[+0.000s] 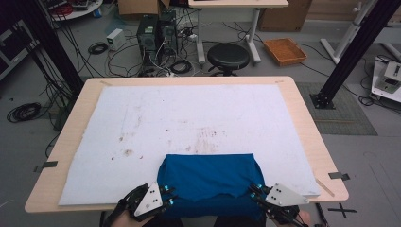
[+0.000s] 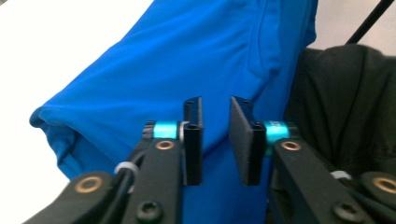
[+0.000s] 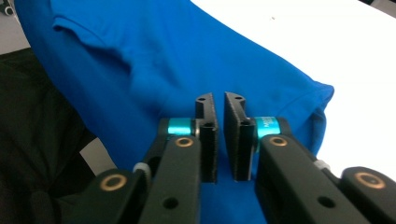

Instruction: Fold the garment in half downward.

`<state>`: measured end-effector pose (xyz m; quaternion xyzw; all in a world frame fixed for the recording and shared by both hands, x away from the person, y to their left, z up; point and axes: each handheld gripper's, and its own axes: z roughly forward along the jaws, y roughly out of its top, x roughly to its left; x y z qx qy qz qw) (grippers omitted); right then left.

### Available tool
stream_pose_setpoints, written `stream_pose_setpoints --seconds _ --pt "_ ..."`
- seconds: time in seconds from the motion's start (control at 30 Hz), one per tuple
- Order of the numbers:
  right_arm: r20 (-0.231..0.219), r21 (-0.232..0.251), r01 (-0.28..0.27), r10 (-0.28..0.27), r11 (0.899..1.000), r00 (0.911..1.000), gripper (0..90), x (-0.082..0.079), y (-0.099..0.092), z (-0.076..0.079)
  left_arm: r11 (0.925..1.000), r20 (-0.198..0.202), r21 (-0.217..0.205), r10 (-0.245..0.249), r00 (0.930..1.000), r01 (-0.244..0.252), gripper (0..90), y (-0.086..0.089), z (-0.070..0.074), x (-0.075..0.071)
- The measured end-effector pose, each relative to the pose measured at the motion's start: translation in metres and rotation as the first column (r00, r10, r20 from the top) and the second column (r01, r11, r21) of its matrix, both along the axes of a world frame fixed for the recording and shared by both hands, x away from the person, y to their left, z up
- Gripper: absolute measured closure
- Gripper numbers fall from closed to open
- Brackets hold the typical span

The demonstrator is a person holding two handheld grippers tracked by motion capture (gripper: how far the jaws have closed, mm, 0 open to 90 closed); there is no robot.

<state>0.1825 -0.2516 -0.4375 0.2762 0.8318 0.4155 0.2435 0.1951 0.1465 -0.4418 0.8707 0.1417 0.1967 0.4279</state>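
A folded blue shirt (image 1: 208, 175) lies on the white sheet (image 1: 189, 118) at the near edge of the table, and its lower part hangs over that edge. My left gripper (image 1: 169, 195) sits at the shirt's left near corner, my right gripper (image 1: 254, 191) at its right near corner. In the left gripper view the jaws (image 2: 216, 135) stand apart with a clear gap, with the blue fabric (image 2: 187, 60) behind them and none between the pads. In the right gripper view the jaws (image 3: 219, 135) leave a narrow gap just off the shirt (image 3: 163, 60), with nothing in it.
The sheet covers most of the wooden table (image 1: 71, 127) and carries brown stains near its middle. Beyond the far edge stand a black stool (image 1: 228, 56), computer towers and loose cables. The person's dark clothing (image 2: 345, 107) is close behind the hanging fabric.
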Motion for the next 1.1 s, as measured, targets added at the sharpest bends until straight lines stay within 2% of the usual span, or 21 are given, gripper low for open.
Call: stream_pose_setpoints --seconds 0.1,0.17,0.23,0.27,0.37,0.47,0.5,0.53,0.57,0.6,0.63,0.67,0.7,0.73,0.77,0.8,0.9,0.93,1.0,1.03,1.1 --pt "0.02 0.018 0.019 -0.02 1.0 0.9996 77.7 0.003 -0.006 0.003 0.999 0.01 -0.026 0.038 0.9992 -0.037 65.2 0.002 0.007 0.002" --pt "0.025 0.041 0.048 -0.049 0.998 0.9985 75.4 0.01 -0.01 0.007 0.994 0.005 -0.064 0.088 0.9961 -0.088 60.9 0.004 0.014 0.012" --pt "0.028 0.065 0.083 -0.085 0.994 0.996 73.3 0.022 -0.013 0.012 0.9867 0.005 -0.1 0.129 0.9916 -0.128 59.2 0.006 0.02 0.023" --pt "0.027 0.073 0.096 -0.098 0.993 0.9948 71.4 0.028 -0.015 0.014 0.979 0.005 -0.128 0.16 0.9871 -0.158 59.2 0.008 0.023 0.032" --pt "-0.013 0.132 0.159 -0.159 0.978 0.9873 65.3 0.06 -0.021 0.02 0.9609 -0.015 -0.171 0.219 0.9756 -0.218 56.2 0.012 0.028 0.053" --pt "-0.041 0.155 0.218 -0.214 0.964 0.976 62.2 0.083 -0.022 0.021 0.9328 -0.066 -0.215 0.282 0.9571 -0.29 56.1 0.016 0.028 0.078" --pt "-0.062 0.165 0.238 -0.231 0.957 0.9709 60.1 0.094 -0.022 0.02 0.9277 -0.087 -0.218 0.291 0.9529 -0.303 54.9 0.017 0.027 0.085" --pt "-0.078 0.171 0.252 -0.242 0.953 0.9671 59.2 0.099 -0.022 0.019 0.917 -0.125 -0.226 0.307 0.9435 -0.328 54.8 0.019 0.024 0.095" --pt "-0.106 0.169 0.264 -0.249 0.95 0.9627 58.4 0.107 -0.02 0.016 0.913 -0.143 -0.221 0.317 0.9375 -0.343 54.8 0.02 0.021 0.101" --pt "-0.123 0.165 0.275 -0.256 0.947 0.9587 56.9 0.112 -0.019 0.014 0.904 -0.187 -0.215 0.333 0.9242 -0.369 54.8 0.021 0.017 0.11" --pt "-0.151 0.159 0.29 -0.267 0.944 0.9519 54.9 0.119 -0.018 0.01 0.8972 -0.216 -0.217 0.34 0.9153 -0.385 54.8 0.022 0.013 0.114" --pt "-0.178 0.157 0.292 -0.264 0.943 0.948 54.1 0.123 -0.017 0.008 0.8933 -0.256 -0.21 0.342 0.904 -0.398 54.8 0.022 0.007 0.12" --pt "-0.215 0.154 0.304 -0.268 0.94 0.9391 52.6 0.127 -0.016 0.003 0.8939 -0.275 -0.199 0.342 0.8984 -0.401 54.8 0.022 0.004 0.122" --pt "-0.227 0.148 0.307 -0.27 0.94 0.9359 52.5 0.129 -0.016 0.001 0.8957 -0.293 -0.186 0.342 0.8928 -0.404 54.8 0.022 0.0 0.124" --pt "-0.254 0.138 0.311 -0.27 0.94 0.9289 52.7 0.131 -0.015 -0.002 0.9006 -0.304 -0.175 0.335 0.8918 -0.398 54.6 0.021 -0.002 0.124" --pt "-0.261 0.133 0.309 -0.267 0.942 0.9276 53.2 0.132 -0.015 -0.004 0.9083 -0.308 -0.144 0.336 0.89 -0.393 54.6 0.02 -0.003 0.123" --pt "-0.3 0.115 0.296 -0.251 0.948 0.9204 63.2 0.135 -0.015 -0.01 0.9086 -0.325 -0.114 0.348 0.8793 -0.402 54.8 0.02 -0.006 0.121" --pt "-0.306 0.112 0.289 -0.244 0.951 0.9203 67.1 0.136 -0.016 -0.011 0.9069 -0.341 -0.109 0.35 0.8724 -0.407 55.0 0.02 -0.007 0.121" --pt "-0.329 0.124 0.275 -0.222 0.953 0.9179 75.7 0.136 -0.017 -0.013 0.9105 -0.356 -0.107 0.34 0.8706 -0.399 58.9 0.019 -0.01 0.121" --pt "-0.326 0.129 0.264 -0.211 0.956 0.9215 79.4 0.135 -0.016 -0.013 0.9104 -0.36 -0.115 0.334 0.8708 -0.397 62.3 0.019 -0.01 0.121" --pt "-0.322 0.12 0.257 -0.207 0.959 0.9237 83.6 0.133 -0.015 -0.012 0.9184 -0.37 -0.121 0.31 0.8757 -0.377 73.0 0.018 -0.009 0.12"
